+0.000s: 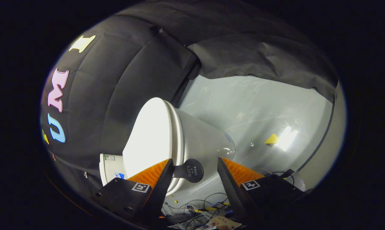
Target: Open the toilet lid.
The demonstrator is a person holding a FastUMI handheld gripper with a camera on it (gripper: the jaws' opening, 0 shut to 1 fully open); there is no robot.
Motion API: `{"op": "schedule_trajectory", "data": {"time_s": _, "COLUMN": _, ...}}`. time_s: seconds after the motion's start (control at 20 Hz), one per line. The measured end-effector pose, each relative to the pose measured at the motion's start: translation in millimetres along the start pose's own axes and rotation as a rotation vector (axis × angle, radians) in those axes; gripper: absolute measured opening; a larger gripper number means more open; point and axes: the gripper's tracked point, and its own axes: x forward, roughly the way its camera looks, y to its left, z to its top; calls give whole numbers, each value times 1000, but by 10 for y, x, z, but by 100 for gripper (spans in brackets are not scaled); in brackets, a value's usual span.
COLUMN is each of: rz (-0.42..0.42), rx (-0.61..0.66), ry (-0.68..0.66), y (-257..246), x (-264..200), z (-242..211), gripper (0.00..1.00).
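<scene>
- While the gripper (195,172) is held with its fingers spread apart and gripping nothing, a round dark tab (190,170) sits in the gap between them, nearer the left finger.
- That tab sticks out from the front edge of the toilet lid (149,137), which is white and lies closed on the toilet (202,140).
- Neither finger touches the tab or the lid (the left one stands just beside the rim; the view is tilted).
- Behind the toilet hangs the black cloth wall (115,80); beside it spreads the pale glossy floor (259,108), with a small yellow marker (271,139) on it.
- Loose cables (205,207) and small clutter lie on the floor below the fingers.
</scene>
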Motion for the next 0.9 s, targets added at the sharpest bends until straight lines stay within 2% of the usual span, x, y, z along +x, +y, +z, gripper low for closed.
{"op": "schedule_trajectory", "data": {"time_s": 0.2, "rz": 40, "rx": 66, "ry": 52, "y": 38, "x": 104, "z": -70, "gripper": 75}}
{"op": "schedule_trajectory", "data": {"time_s": 0.35, "rz": 78, "rx": 110, "ry": 66, "y": 77, "x": 176, "z": -91, "gripper": 42}}
{"op": "schedule_trajectory", "data": {"time_s": 0.45, "rz": 77, "rx": 111, "ry": 73, "y": 54, "x": 163, "z": -92, "gripper": 42}}
{"op": "schedule_trajectory", "data": {"time_s": 0.5, "rz": 102, "rx": 137, "ry": 41, "y": 81, "x": 291, "z": -109, "gripper": 42}}
{"op": "schedule_trajectory", "data": {"time_s": 0.55, "rz": 110, "rx": 146, "ry": 67, "y": 111, "x": 209, "z": -63, "gripper": 26}}
{"op": "schedule_trajectory", "data": {"time_s": 0.65, "rz": 128, "rx": 129, "ry": 63, "y": 134, "x": 133, "z": -73, "gripper": 26}}
{"op": "schedule_trajectory", "data": {"time_s": 0.7, "rz": 133, "rx": 154, "ry": 14, "y": 148, "x": 99, "z": 49, "gripper": 26}}
{"op": "schedule_trajectory", "data": {"time_s": 0.75, "rz": 137, "rx": 139, "ry": 56, "y": 176, "x": 116, "z": -30, "gripper": 15}}
{"op": "schedule_trajectory", "data": {"time_s": 0.8, "rz": 137, "rx": 133, "ry": 33, "y": 174, "x": 71, "z": -8, "gripper": 5}}
{"op": "schedule_trajectory", "data": {"time_s": 0.9, "rz": 134, "rx": 131, "ry": 41, "y": 192, "x": 88, "z": -37, "gripper": 6}}
